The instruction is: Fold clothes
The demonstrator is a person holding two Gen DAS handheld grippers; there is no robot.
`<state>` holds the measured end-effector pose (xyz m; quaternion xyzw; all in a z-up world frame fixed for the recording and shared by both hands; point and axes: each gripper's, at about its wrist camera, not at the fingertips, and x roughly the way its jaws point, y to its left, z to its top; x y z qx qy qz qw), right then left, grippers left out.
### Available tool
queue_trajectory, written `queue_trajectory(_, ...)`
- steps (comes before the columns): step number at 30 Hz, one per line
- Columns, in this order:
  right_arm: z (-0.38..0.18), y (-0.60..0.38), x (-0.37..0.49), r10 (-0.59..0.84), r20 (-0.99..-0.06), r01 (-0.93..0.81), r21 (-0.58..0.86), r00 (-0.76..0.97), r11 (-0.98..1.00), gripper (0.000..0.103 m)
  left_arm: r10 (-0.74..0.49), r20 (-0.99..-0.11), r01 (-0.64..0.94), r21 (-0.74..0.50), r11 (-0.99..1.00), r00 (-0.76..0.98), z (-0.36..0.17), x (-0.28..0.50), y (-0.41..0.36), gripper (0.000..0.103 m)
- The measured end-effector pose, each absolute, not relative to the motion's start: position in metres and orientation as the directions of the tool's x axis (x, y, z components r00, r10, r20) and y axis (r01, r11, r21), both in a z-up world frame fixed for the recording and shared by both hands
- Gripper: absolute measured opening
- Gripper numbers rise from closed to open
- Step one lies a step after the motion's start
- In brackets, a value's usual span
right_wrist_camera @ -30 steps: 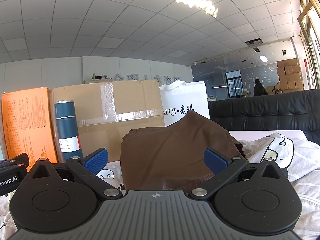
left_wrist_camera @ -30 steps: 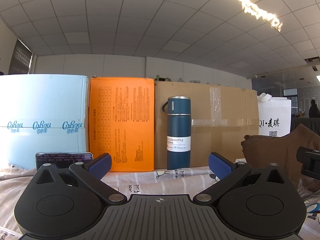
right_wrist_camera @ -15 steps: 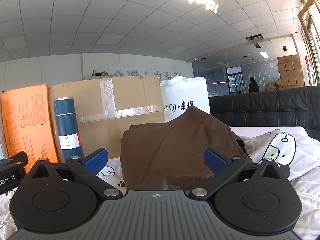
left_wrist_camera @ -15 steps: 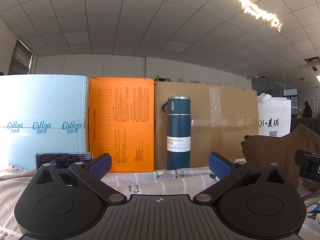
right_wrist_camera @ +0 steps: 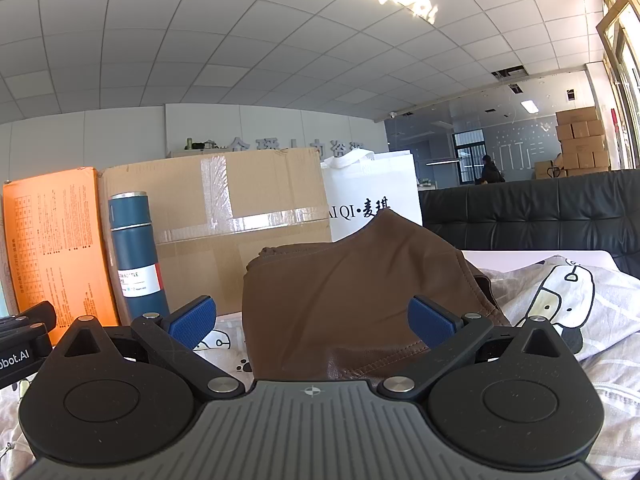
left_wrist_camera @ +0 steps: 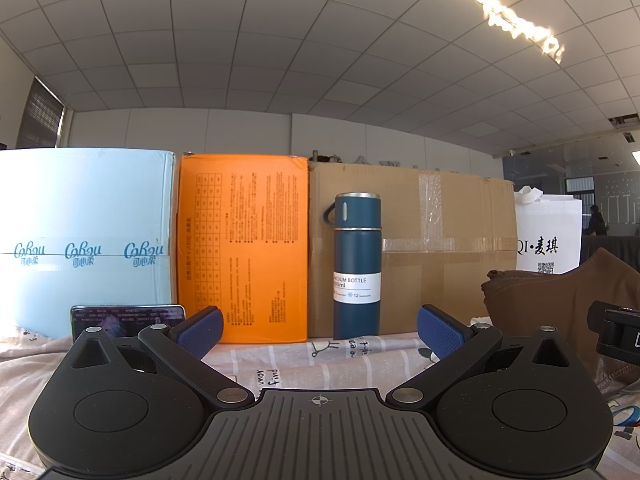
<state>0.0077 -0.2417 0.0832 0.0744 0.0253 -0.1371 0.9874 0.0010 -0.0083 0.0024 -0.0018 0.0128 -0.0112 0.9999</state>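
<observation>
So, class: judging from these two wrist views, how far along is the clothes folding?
Barely begun. Nothing looks folded: the brown garment sits bunched up on the printed sheet. Nothing is in hand; the left gripper and right gripper are both open and empty. Grasping and every fold remain.

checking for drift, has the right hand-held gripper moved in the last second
Yes, slightly. In its own view the brown garment and vacuum bottle sit a little left of before, so the right hand-held gripper turned slightly right.

A: Back row, left to right?
B: Tissue pack (left_wrist_camera: pixel 86 240), printed box (left_wrist_camera: pixel 244 248), carton (left_wrist_camera: pixel 440 248), bag (left_wrist_camera: pixel 548 236).
A: In front?
B: Bottle (left_wrist_camera: pixel 357 266) before carton; garment (right_wrist_camera: pixel 352 292) before bag; phone (left_wrist_camera: pixel 128 316) against pack.
</observation>
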Motion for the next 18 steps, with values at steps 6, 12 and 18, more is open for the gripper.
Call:
queue_trajectory(6,0.0833,-0.2416,0.0076,-0.267,-0.07,0.274,0.141,0.961,0.951,0.103,-0.023,-0.026,0.022,-0.004,1.0,0.999,0.0027,0.0011,-0.008,0.103)
queue_trajectory(12,0.0832,-0.2417,0.0078,-0.267,-0.069,0.274,0.141,0.961,0.951,0.103,-0.023,-0.028,0.023,-0.005,1.0,0.999,0.0034,0.0011,-0.0081,0.103)
queue_trajectory(18,0.0832,-0.2423,0.0073,-0.268,-0.067,0.275,0.143,0.961,0.951,0.103,-0.023,-0.028,0.023,-0.004,1.0,0.999,0.0042,0.0025,-0.0083,0.103)
